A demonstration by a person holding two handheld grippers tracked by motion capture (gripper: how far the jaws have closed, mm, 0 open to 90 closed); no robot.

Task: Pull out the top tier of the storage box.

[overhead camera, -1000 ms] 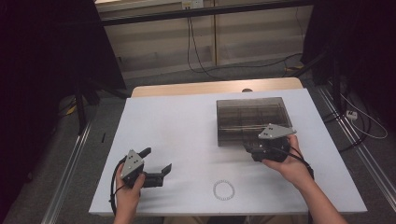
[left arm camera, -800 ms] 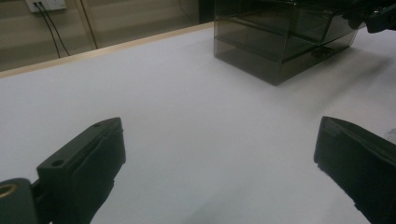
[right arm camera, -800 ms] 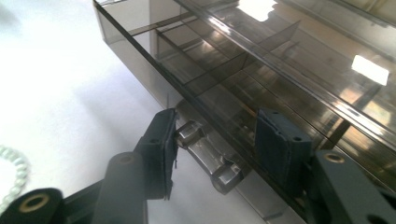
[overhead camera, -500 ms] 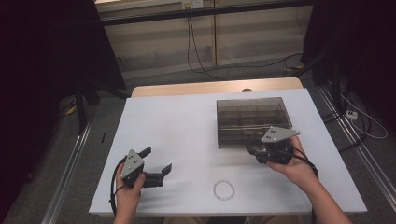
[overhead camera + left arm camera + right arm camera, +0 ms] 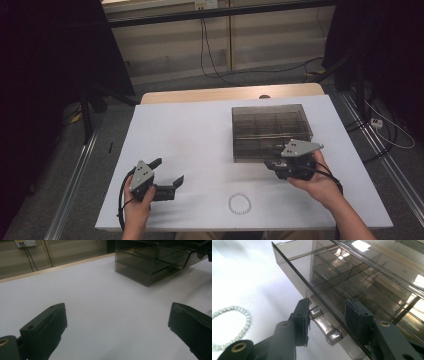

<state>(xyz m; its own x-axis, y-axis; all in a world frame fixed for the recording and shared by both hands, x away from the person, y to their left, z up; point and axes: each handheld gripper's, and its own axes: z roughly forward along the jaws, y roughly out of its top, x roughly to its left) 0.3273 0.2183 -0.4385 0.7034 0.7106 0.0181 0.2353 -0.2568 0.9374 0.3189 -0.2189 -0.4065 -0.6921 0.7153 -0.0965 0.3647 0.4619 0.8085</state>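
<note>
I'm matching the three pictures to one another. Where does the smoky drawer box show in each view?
High view: smoky drawer box, right of centre.
Left gripper view: upper right.
Right gripper view: upper right, right gripper at its metal handle.
Shared landmark: white table.

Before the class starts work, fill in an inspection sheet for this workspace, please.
Surface: white table, bare apart from the items below.
Job's things: smoked clear drawer box with divided compartments; metal drawer handle on its front panel.
Clutter: pale bead bracelet lying flat near the table's front edge.
Grippers: left gripper open, over bare table. Right gripper straddles the handle and front panel, and its jaws have just been closing. One pad touches the handle; the other pad's contact is unclear.
Cables: one trails from each gripper; black leads hang down the back wall; a white lead lies on the floor.
Surroundings: metal floor rail, dark room.
</note>
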